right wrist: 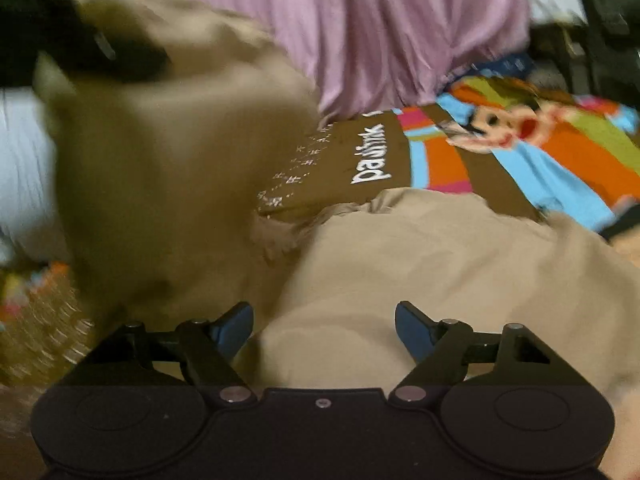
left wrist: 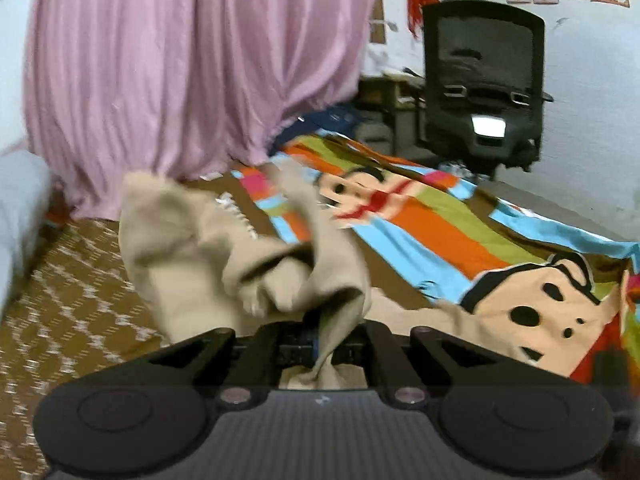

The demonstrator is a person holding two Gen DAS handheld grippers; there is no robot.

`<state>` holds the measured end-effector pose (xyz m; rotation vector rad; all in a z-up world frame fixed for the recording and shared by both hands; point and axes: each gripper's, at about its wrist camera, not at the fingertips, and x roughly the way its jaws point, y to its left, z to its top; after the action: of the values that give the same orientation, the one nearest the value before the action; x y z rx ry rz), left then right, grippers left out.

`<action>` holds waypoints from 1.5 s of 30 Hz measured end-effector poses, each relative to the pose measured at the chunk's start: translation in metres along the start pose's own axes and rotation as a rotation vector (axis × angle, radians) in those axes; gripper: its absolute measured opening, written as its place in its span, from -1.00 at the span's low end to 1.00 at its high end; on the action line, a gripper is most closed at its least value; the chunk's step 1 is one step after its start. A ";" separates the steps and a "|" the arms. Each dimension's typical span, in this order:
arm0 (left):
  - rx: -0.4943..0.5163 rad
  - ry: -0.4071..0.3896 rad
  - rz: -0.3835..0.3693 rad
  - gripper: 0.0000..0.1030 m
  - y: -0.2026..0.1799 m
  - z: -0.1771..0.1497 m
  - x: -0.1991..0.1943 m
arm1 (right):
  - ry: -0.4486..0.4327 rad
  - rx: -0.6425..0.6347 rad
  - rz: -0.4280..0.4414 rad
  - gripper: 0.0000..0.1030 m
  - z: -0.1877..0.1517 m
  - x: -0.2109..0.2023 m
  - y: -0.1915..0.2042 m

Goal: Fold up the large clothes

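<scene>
Beige garment [right wrist: 420, 264]: matt woven cloth. Bedsheet [left wrist: 420, 236]: smooth printed cloth. Curtain [left wrist: 180, 60]: pink pleated fabric. Chair [left wrist: 484, 80]: black mesh, plastic.

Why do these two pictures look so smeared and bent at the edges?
Left wrist view: the fisheye lens darkens the corners; the beige garment and patterned brown bedspread are motion-smeared, the office chair clearer. Right wrist view: the lifted beige cloth on the left is heavily blurred, the striped cartoon blanket soft.

Bedroom (cartoon bedsheet [left wrist: 420, 232], pink curtain [left wrist: 180, 60])
</scene>
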<state>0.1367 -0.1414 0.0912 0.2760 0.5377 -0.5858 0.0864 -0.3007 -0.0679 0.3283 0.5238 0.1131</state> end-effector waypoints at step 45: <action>-0.017 0.123 -0.269 0.73 -0.096 -0.074 0.043 | -0.035 0.380 -0.008 -0.66 0.033 -0.011 -0.207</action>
<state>0.0807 -0.2088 -0.0033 0.2263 0.7040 -0.8278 0.0990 -0.5071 -0.1052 0.6977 0.5106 -0.0018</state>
